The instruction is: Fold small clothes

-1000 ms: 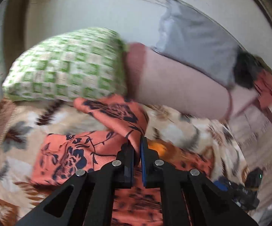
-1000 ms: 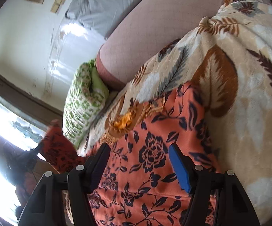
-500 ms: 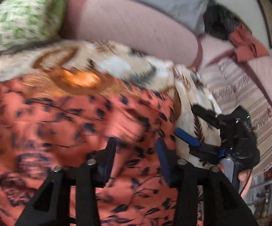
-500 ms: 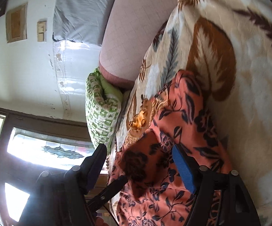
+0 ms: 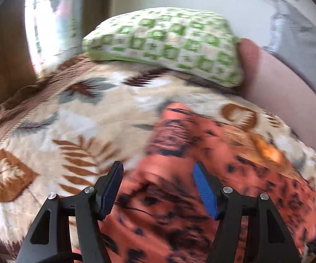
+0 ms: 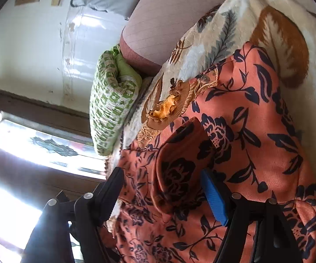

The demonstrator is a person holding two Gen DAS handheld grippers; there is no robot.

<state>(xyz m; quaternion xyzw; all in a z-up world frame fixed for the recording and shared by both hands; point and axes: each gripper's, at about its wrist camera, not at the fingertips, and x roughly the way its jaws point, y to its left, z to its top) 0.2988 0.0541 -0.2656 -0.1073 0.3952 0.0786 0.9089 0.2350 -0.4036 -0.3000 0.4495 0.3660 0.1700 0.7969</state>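
Daylight pours in from the window (image 6: 37,149), which burns out to white in my right wrist view and leaves the frame around it nearly black. In my left wrist view the same window (image 5: 48,15) glares at top left. That left view is smeared by motion: the orange cloth (image 5: 201,186) and blanket (image 5: 48,131) blur, while the right view stays sharp. Both pictures bulge like a fisheye, with dark curved corners
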